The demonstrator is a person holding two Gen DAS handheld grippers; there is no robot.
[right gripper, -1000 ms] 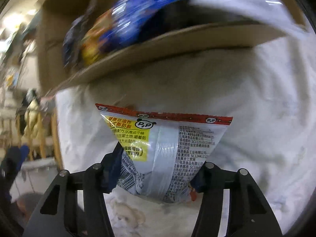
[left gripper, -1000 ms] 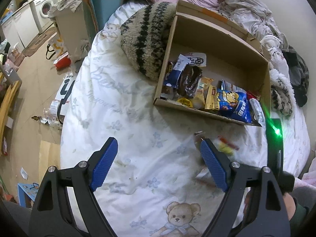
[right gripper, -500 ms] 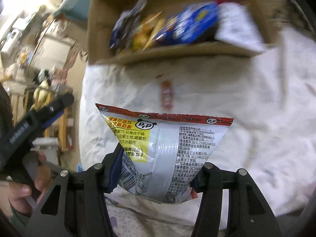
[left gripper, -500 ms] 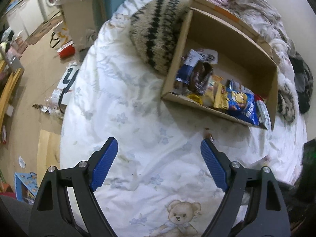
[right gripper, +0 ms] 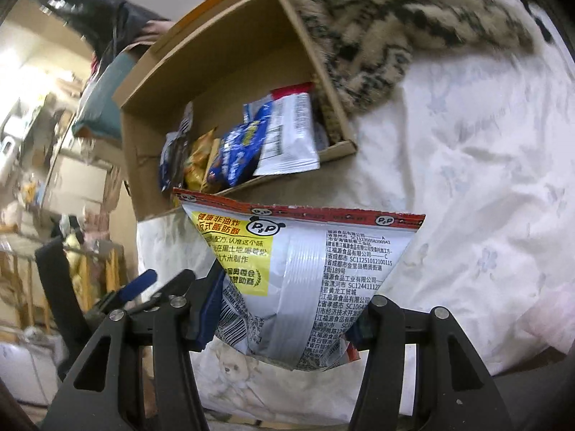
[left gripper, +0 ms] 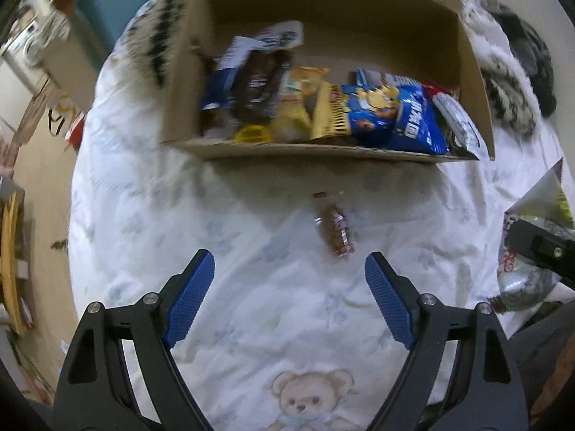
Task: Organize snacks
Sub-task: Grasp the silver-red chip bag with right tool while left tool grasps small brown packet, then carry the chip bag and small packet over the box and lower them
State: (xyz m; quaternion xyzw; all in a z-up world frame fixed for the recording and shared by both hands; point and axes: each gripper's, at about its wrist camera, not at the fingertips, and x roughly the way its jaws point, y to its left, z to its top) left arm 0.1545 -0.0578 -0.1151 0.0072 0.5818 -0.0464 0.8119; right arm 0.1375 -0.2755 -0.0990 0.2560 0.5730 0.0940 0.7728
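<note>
A cardboard box [left gripper: 359,152] [right gripper: 230,61] lies on the white bed, holding several snack packs such as a blue chip bag [left gripper: 391,111] [right gripper: 237,151]. My right gripper [right gripper: 284,309] is shut on a silver snack bag with a red top strip [right gripper: 312,273], held above the bed short of the box; that bag also shows at the right edge of the left wrist view [left gripper: 535,248]. My left gripper [left gripper: 289,287] is open over the bedsheet. A small brown snack bar [left gripper: 332,226] lies on the sheet just beyond and between its fingers.
A striped knit blanket [left gripper: 158,36] [right gripper: 406,32] rests against the box. The quilt has a teddy bear print [left gripper: 309,398]. To the left the bed ends above the floor [left gripper: 39,186], with cluttered furniture [right gripper: 54,165]. Rumpled clothes [left gripper: 517,64] lie at the right.
My left gripper has sunk toward the sheet and closed in on the snack bar. My right gripper has risen with the silver bag, and the box interior now shows beyond it.
</note>
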